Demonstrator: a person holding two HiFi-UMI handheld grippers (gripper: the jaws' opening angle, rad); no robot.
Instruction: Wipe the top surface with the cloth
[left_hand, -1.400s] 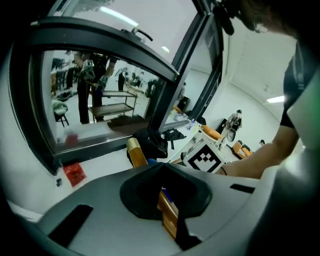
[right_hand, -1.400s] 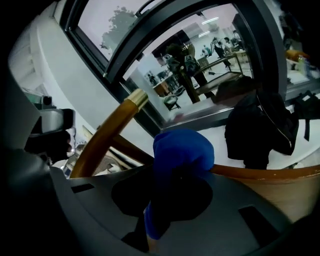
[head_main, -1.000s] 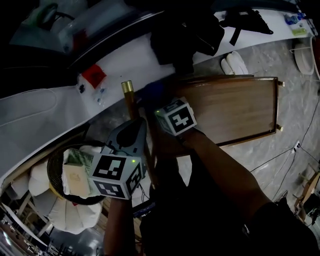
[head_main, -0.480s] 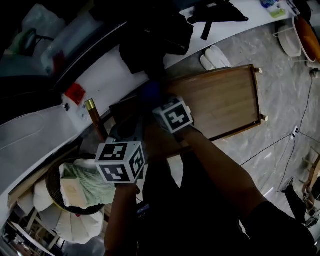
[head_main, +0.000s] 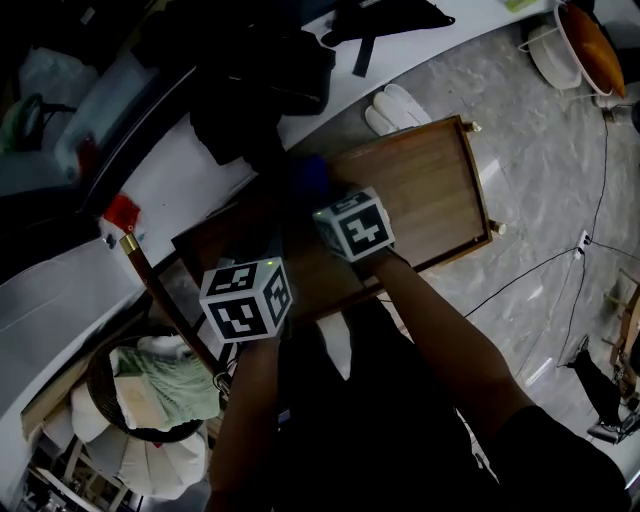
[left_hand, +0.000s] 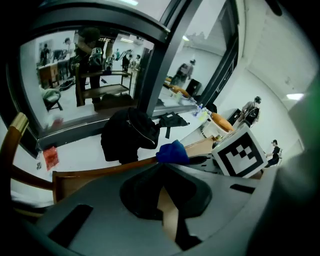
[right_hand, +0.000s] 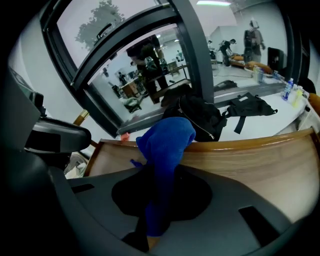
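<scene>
1. The right tool (right_hand: 159, 172) pinches a blue cloth (right_hand: 167, 137). The cloth bunches above the jaws, over the left part of the wooden surface (right_hand: 260, 160). We cannot tell whether it touches the wood.
2. The left tool (left_hand: 162, 175) has its jaws pressed together on nothing. It sits just beside the right tool, over the near left part of the surface.
3. We judge the step in hand to be the wiping stroke itself. To do it well, we would:
   - lower the cloth until its loose bunch lies flat on the wood;
   - hold the pinch firm;
   - sweep in overlapping passes along the grain toward the bare right end, reaching the raised rim and the corners.
4. We would hold the left tool clear of the stroke, or rest it on the rim should the piece shift.
5. In pose, the right forearm (head_main: 440, 340) reaches forward across the near edge, its marker cube uppermost. The left forearm (head_main: 250, 400) runs alongside, closer to the body. Its tool points toward the black jacket (head_main: 265, 80) on the white ledge beyond.
</scene>
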